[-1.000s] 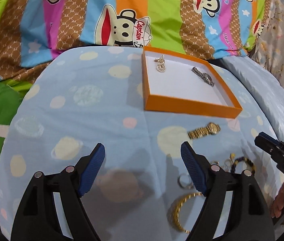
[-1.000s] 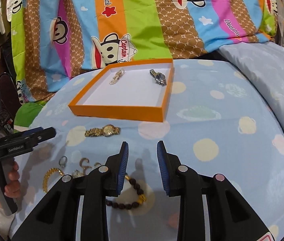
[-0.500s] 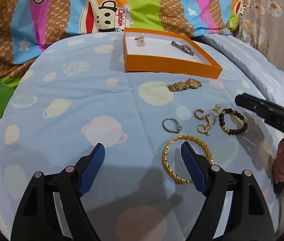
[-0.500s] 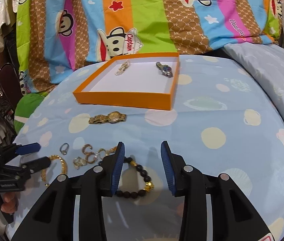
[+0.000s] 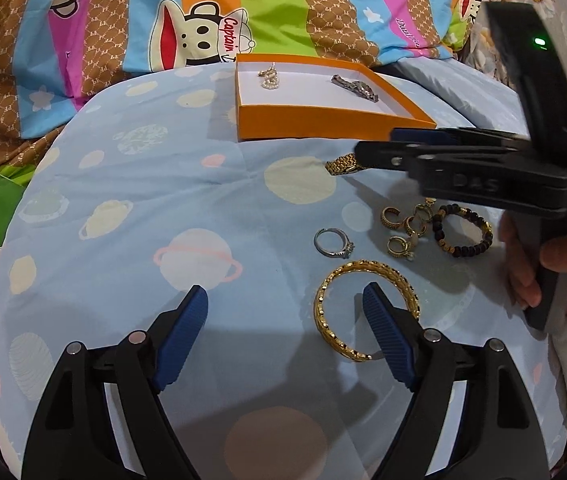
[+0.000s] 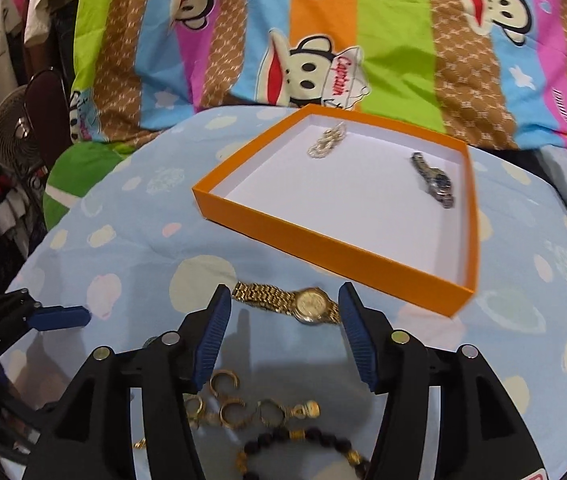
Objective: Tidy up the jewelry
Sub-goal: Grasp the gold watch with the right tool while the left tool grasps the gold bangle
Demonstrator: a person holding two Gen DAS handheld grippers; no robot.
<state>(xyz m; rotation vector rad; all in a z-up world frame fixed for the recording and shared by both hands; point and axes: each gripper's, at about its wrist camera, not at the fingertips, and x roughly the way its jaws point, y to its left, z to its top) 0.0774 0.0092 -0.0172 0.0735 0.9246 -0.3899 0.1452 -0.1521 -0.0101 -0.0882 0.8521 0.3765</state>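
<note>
Jaws of right gripper (image 6: 285, 304) opening over gold watch (image 6: 289, 304); left gripper (image 5: 285, 308) jaws wide, empty.

The box (image 6: 323, 240) is orange outside and white inside. It sits on a pale blue bedsheet (image 5: 143, 200) printed with cream and pink planets and dots. Behind it, a blanket (image 6: 383, 40) has stripes of orange, green, brown, blue and pink with cartoon monkey faces. One watch (image 6: 303, 304) is gold, another (image 6: 433, 180) silver. The bangle (image 5: 325, 312) is gold; the bead bracelet (image 5: 463, 232) is dark brown with gold accents.
</note>
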